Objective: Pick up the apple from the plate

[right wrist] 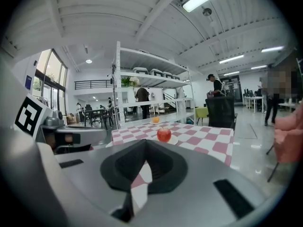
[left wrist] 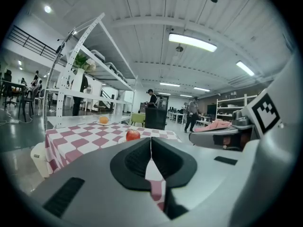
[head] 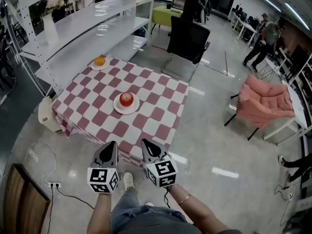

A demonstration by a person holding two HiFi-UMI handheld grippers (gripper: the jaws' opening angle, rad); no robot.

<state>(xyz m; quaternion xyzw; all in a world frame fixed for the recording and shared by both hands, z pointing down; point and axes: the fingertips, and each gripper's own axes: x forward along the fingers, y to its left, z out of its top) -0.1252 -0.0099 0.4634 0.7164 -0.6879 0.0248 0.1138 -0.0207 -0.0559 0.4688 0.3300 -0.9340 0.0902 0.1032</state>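
Red apple (head: 126,99) waits on its plate (head: 117,108) mid-table; we hold left gripper (head: 113,144) and right gripper (head: 145,142) near, jaws closed and empty, approach pending.

No readable text, labels, brands or numbers visible.

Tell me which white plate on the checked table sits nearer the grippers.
The white round plate holding the red apple; the other white plate, with the orange fruit, lies farther off.
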